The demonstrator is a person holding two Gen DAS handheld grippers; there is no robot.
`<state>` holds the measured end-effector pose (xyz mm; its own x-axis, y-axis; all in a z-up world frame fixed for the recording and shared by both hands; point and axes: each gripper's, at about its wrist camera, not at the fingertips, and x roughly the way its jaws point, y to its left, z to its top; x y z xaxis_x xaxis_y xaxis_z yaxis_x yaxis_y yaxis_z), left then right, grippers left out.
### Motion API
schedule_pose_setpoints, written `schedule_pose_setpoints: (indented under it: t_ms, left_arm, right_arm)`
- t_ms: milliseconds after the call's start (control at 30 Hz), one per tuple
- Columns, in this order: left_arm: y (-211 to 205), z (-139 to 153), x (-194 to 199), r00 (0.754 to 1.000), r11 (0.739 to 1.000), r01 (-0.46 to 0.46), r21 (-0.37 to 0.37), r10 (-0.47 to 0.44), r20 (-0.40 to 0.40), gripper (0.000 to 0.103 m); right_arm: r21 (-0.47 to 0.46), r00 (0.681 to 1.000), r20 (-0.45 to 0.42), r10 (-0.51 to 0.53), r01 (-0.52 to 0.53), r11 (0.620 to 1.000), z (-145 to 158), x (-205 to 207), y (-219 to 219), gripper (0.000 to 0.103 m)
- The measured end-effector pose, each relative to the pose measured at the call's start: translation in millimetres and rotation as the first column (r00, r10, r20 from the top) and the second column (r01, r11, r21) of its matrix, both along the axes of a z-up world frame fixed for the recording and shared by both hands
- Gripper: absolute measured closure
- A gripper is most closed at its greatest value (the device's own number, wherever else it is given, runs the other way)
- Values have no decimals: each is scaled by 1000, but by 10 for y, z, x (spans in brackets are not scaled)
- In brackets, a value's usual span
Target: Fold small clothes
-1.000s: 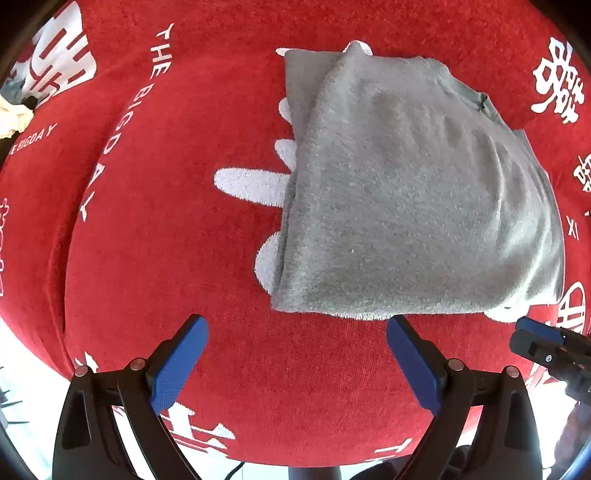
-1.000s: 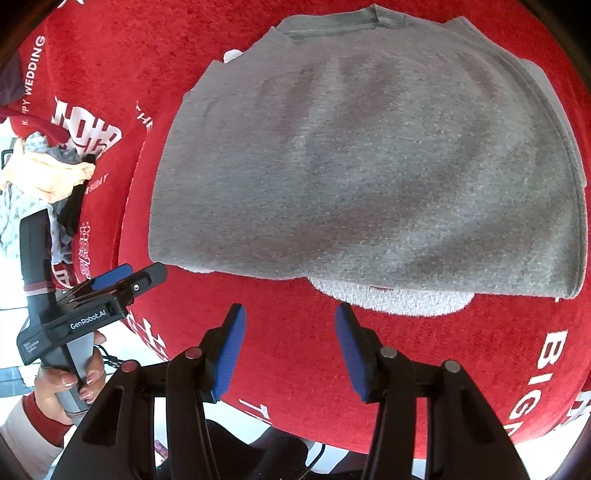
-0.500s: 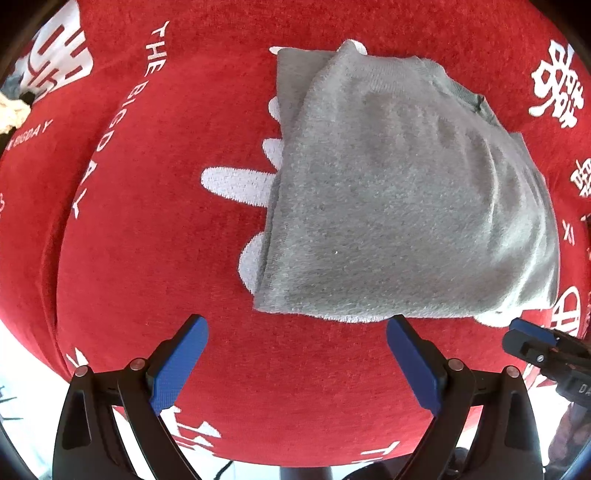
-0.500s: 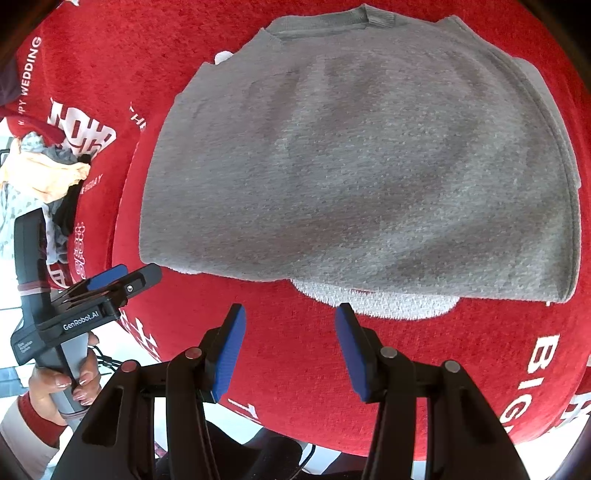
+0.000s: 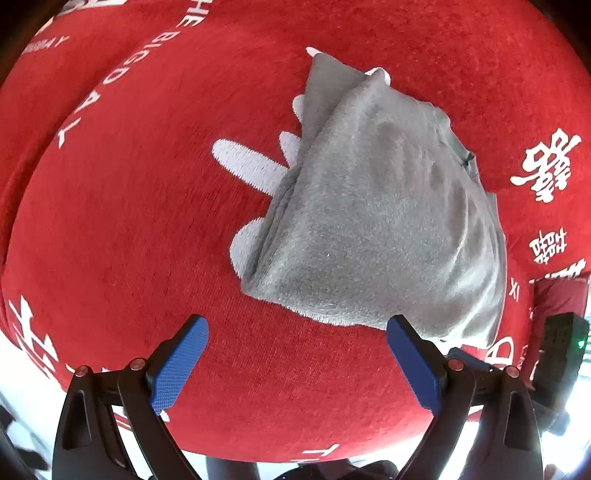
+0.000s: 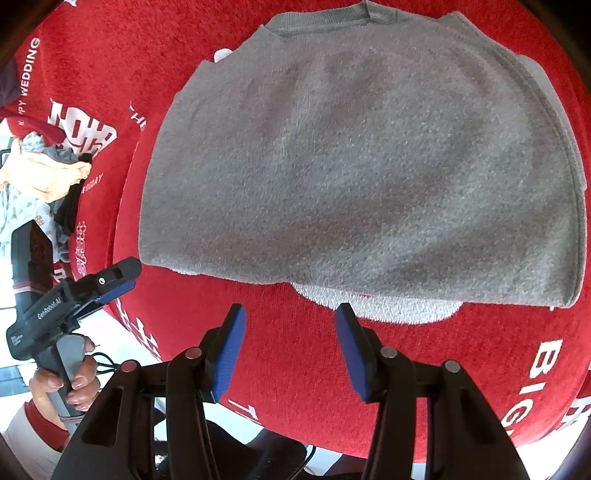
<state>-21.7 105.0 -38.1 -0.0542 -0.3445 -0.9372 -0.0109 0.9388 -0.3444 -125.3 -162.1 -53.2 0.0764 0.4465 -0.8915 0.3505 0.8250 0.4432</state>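
While hovering over red cloth (image 6: pixel 295 369): left gripper (image 5: pixel 295 360) spread wide, empty, grey sweater (image 5: pixel 388 229) upper right, hem just beyond fingertips; right gripper (image 6: pixel 288 350) half parted, empty, sweater hem straight ahead, nearer.

Red printed cloth (image 6: pixel 303 369), folded grey garment (image 6: pixel 369 166)

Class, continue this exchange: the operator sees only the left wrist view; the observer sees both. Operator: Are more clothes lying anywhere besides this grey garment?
Observer: Yes, a pile of clothes lies by the red cloth's left edge in the right wrist view.
Operator: Where is the grey garment's neckline?
Observer: Its ribbed neckline lies along the far edge.
Operator: Is the right hand-held gripper holding anything?
Observer: No, it is open, nothing between its jaws.
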Motion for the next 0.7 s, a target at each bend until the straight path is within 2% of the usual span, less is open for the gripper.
schedule_pose_setpoints:
  t_ms: [133, 300, 500, 600, 700]
  left_arm:
    - [-12, -5, -17, 1000, 1000, 4, 13, -4, 8, 6]
    - [-52, -36, -30, 1000, 1000, -18, -13, 18, 8, 6]
    - [3, -86, -61, 995, 990, -101, -100, 99, -26, 6]
    - [33, -110, -64, 988, 977, -152, -147, 146, -48, 6]
    - [17, -152, -66, 984, 971, -176, -164, 167, -66, 6]
  right_arm:
    - [46, 1000, -5, -24, 25, 999, -39, -10, 14, 49]
    - [182, 992, -16, -127, 128, 975, -142, -39, 18, 47]
    - [338, 962, -73, -264, 273, 901, -425, -24, 50, 46]
    - [390, 946, -88, -313, 322, 862, -516, 12, 95, 46]
    - [423, 921, -105, -375, 383, 821, -594, 14, 76, 46]
